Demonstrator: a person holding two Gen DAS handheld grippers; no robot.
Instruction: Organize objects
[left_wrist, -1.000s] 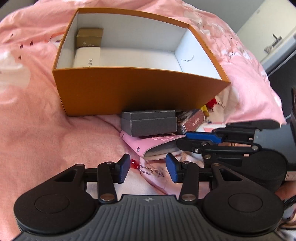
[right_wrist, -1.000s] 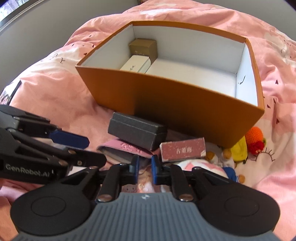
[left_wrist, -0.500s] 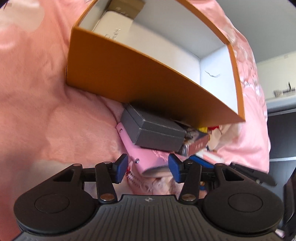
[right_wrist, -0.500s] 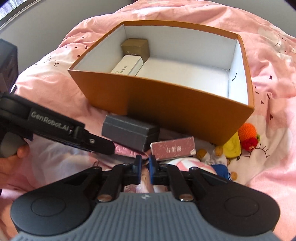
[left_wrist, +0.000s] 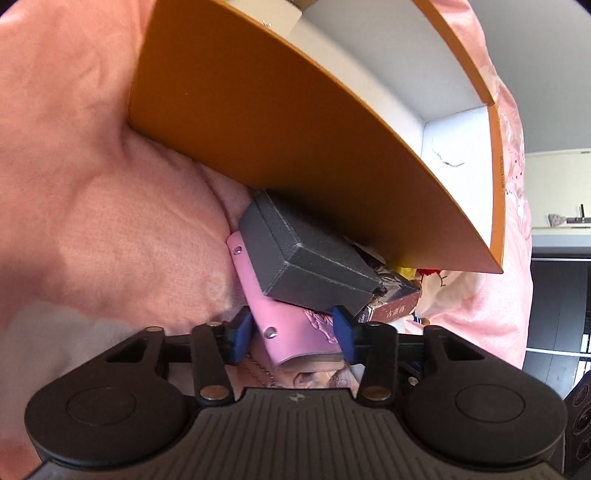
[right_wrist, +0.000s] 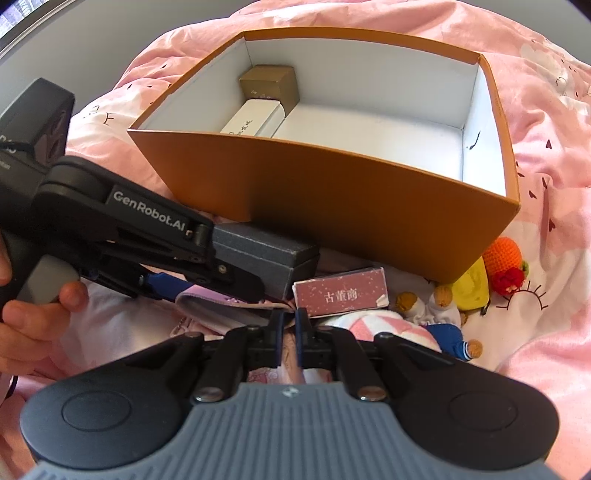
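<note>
The left gripper (left_wrist: 293, 334) has its jaws on either side of a pink notebook (left_wrist: 295, 328) that lies on the bed (left_wrist: 92, 192), just in front of the orange box (right_wrist: 332, 206). The jaws are closing, and both blue pads look to be at the edges of the notebook, so I judge that the grip is just being taken. A grey box (left_wrist: 306, 266) rests on top of the far part of the notebook, against the wall of the orange box. Beside it lies a small red box (right_wrist: 341, 293) with white characters.

The right gripper (right_wrist: 288, 332) has its jaws clenched with nothing between them, and it hovers near the same pile. Inside the orange box, in the far left corner, a gold box (right_wrist: 269, 86) and a white box (right_wrist: 255, 120) already lie together. Some small toys (right_wrist: 491, 273) lie at the right of the orange box.

To do this step well, the jaws should close firmly on the notebook before any lift. Because the grey box weighs on it, I think the notebook is better pulled out low and slowly, toward the person, so the grey box slides off and does not tip. The cover looks soft, so a loose grip may slip. After that, the free part of the orange box has enough space for it.
</note>
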